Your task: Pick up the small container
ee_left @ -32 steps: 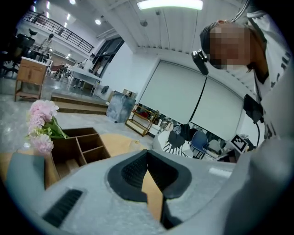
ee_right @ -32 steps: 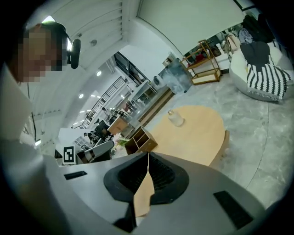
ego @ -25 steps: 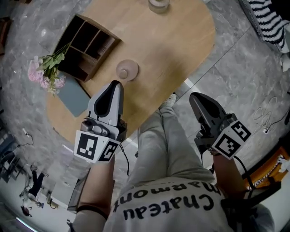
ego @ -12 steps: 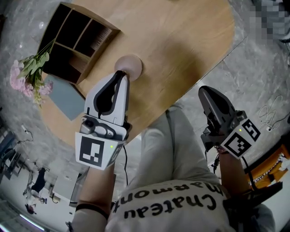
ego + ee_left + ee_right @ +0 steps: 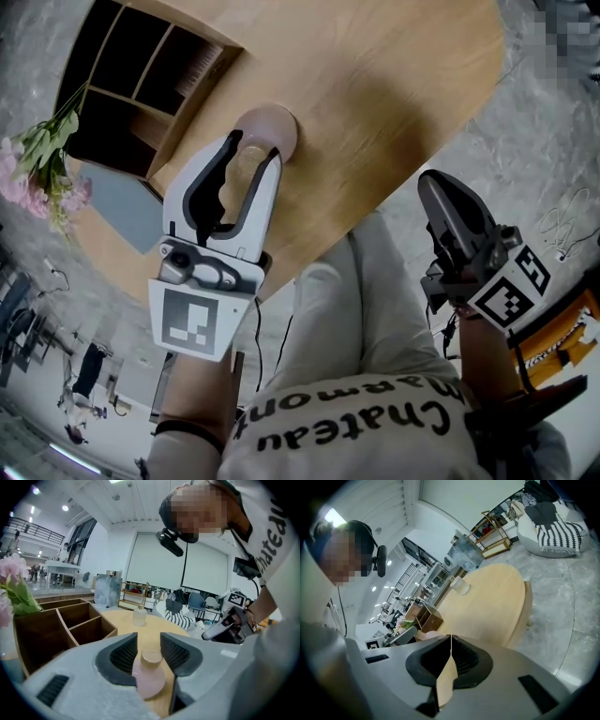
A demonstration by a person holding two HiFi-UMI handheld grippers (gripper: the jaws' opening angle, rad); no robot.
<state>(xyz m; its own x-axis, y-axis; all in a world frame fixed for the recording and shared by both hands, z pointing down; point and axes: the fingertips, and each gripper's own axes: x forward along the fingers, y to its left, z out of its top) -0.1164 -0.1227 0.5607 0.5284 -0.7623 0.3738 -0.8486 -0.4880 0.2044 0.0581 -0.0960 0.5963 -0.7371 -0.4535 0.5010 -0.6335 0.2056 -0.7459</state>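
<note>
Left gripper (image 5: pixel 254 150) angled forward-down over tabletop (image 5: pixel 375 84), jaws opening astride small container (image 5: pixel 149 679); right gripper (image 5: pixel 433 185) clenched empty, off tabletop.

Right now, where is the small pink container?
The small pink container stands on the wooden table at the head view's left, beside the wooden organizer, between the opening jaws of the left hand-held gripper.

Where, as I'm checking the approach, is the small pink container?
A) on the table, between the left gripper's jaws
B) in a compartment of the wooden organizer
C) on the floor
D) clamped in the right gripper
A: the left gripper view shows the small pink container on the table, between the opening jaws of the left gripper.
</note>
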